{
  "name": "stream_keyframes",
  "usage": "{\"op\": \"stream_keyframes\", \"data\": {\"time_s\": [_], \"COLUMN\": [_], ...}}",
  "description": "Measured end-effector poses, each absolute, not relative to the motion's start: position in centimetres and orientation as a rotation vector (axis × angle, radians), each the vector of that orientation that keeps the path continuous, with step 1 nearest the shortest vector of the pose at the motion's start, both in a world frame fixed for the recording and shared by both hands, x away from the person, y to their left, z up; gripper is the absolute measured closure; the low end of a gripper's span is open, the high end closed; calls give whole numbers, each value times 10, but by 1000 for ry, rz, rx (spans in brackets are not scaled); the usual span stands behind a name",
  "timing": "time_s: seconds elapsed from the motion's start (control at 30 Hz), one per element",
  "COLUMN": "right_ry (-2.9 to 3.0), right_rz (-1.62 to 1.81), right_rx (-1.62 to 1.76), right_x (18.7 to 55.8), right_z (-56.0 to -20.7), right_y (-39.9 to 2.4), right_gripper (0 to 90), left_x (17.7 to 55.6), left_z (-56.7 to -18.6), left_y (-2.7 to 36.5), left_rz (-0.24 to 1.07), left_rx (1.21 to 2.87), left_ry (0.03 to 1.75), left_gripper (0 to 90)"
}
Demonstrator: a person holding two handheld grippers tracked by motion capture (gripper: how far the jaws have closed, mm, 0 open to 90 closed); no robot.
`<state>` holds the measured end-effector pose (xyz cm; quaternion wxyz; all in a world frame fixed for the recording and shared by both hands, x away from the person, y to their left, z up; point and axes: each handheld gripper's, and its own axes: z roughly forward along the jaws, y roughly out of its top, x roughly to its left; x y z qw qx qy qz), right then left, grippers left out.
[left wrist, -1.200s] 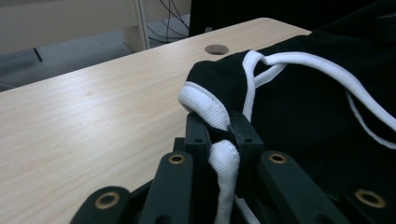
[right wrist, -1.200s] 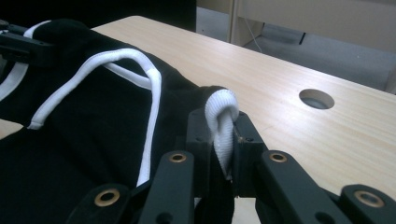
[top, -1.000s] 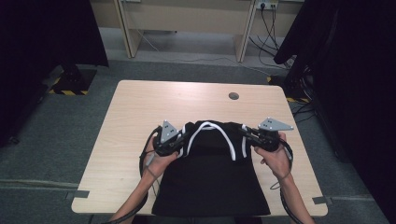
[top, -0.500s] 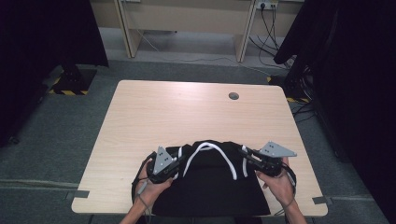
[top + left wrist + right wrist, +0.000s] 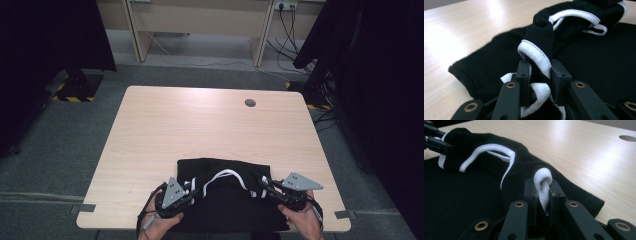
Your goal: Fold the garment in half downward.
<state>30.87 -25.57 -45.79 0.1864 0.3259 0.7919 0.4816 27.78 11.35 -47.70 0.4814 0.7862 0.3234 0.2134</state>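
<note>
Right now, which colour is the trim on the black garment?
White; the ribbed trim on the black garment shows best in the left gripper view.

We see a light wooden table [image 5: 200,130] with a round cable hole [image 5: 250,103], standing on grey carpet [image 5: 65,150]. Black curtains [image 5: 45,40] flank it; cables [image 5: 287,30] trail beyond.
</note>
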Motion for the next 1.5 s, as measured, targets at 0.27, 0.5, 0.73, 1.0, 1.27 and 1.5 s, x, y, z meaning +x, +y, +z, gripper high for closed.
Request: {"op": "stream_keyframes", "data": {"time_s": [0.27,0.5,0.73,1.0,1.27,1.5], "right_ry": [2229,2230,2212,2203,2241,2289], "right_rz": [1355,1335,1342,1343,1294,1236], "right_rx": [991,1026,1058,1101,1128,1162], "right_x": [299,301,307,308,310,319], "right_z": [-464,-456,-448,-442,-437,-450], "right_y": [-263,-261,-255,-255,-256,-254], "right_gripper": [717,612,576,523,494,521], "left_x": [270,279,288,289,288,290], "left_z": [-476,-467,-462,-457,-456,-455], "left_y": [114,105,96,100,97,98], "left_rz": [477,476,452,425,422,428], "left_rx": [1904,1906,1915,1902,1920,1920], "left_ry": [799,796,803,814,796,788], "left_gripper": [604,468,488,604,611,665]}}
